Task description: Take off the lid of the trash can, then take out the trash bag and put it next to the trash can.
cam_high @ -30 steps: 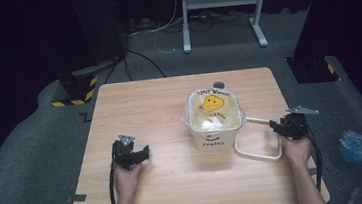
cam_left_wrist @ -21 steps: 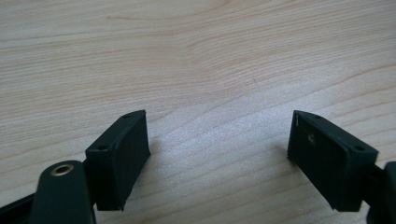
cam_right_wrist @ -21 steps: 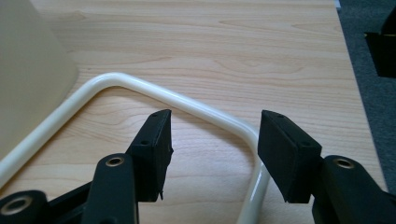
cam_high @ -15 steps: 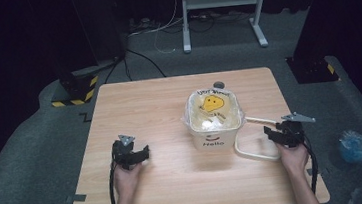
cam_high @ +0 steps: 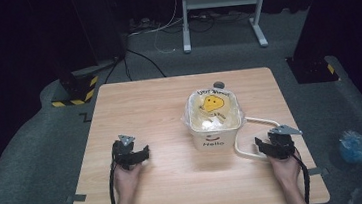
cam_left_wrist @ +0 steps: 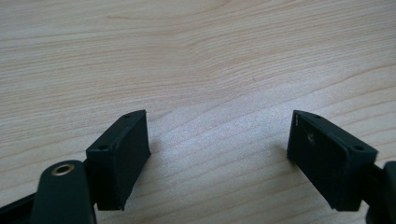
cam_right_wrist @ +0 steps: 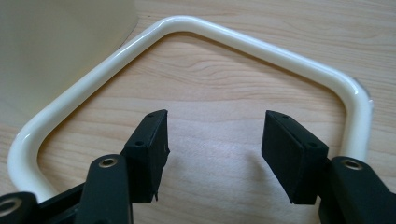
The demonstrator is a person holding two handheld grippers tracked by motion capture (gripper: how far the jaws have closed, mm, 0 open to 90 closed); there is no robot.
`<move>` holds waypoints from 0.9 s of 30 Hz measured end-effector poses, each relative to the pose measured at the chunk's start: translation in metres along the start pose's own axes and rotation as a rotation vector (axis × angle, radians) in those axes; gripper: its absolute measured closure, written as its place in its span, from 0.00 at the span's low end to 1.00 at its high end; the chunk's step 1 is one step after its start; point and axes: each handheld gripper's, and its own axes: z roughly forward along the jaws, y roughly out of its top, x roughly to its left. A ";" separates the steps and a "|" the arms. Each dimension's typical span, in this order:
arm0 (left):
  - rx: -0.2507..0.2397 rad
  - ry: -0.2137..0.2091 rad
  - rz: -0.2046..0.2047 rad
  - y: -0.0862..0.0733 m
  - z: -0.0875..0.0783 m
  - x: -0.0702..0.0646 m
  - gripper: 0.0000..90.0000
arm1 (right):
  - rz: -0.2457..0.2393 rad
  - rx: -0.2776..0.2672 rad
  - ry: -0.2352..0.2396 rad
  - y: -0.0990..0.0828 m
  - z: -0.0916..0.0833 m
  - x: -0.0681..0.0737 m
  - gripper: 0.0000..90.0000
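A cream bucket point(cam_high: 215, 140) marked "Hello" stands right of the table's middle, its top covered in clear film with a yellow smiley. Its cream handle point(cam_high: 250, 121) lies flat on the wood to the right. My right gripper point(cam_high: 269, 144) sits low over the handle's near corner. In the right gripper view the handle point(cam_right_wrist: 261, 44) loops around in front of the bucket wall point(cam_right_wrist: 56, 42). The right gripper point(cam_right_wrist: 215, 123) is open, its jaws have just been opening, and only bare wood lies between them. My left gripper point(cam_high: 138, 152) rests at the table's left front. The left gripper point(cam_left_wrist: 219, 128) stands open over bare wood.
A small dark round thing point(cam_high: 218, 85) lies on the table point(cam_high: 139, 106) just behind the bucket. On the floor are a metal stand point(cam_high: 220, 8) at the back, a yellow-black striped block point(cam_high: 75, 92) at the left and a blue bag point(cam_high: 356, 146) at the right.
My right gripper has moved left and nearer to the person, from the handle's outer side to its near corner. The left gripper has stayed put.
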 end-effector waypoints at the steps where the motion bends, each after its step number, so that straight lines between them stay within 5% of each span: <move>1: -0.001 -0.001 0.001 0.000 0.000 0.000 0.23 | -0.008 0.000 -0.006 -0.001 0.001 0.002 0.45; 4: -0.001 -0.001 0.001 0.000 0.000 0.000 0.23 | -0.035 0.013 -0.033 -0.003 0.001 0.006 0.43; 27: 0.016 -0.003 -0.011 0.002 0.000 -0.005 0.20 | -0.021 0.044 -0.014 -0.003 0.004 0.005 0.33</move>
